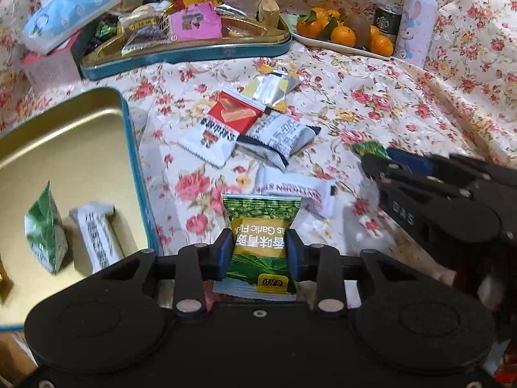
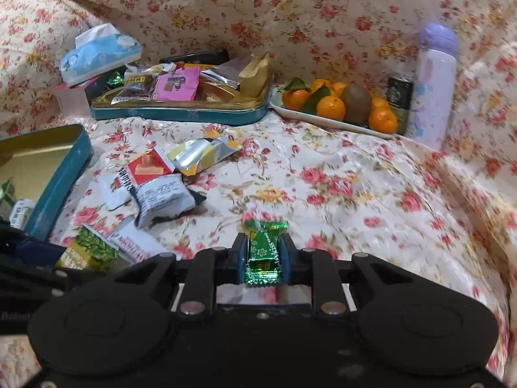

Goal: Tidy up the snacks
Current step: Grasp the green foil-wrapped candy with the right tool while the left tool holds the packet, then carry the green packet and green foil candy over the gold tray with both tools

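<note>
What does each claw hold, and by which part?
Left claw: green garlic-pea packet, by its side edges. Right claw: green foil candy, by its sides.

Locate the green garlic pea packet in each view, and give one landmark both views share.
Left wrist: the green garlic pea packet sits bottom centre, gripped between the left tongs.
Right wrist: the packet lies at the lower left, beside the blue tin.
Shared landmark: the plate of oranges, upper right.

Glossy floral cloth (image 2: 323, 177) – creased, gold-lined metal tin (image 1: 64, 148) with teal walls, shiny green foil candy (image 2: 263, 252), matt black plastic right gripper (image 2: 263, 255), glossy silver packet (image 1: 274, 92)
</note>
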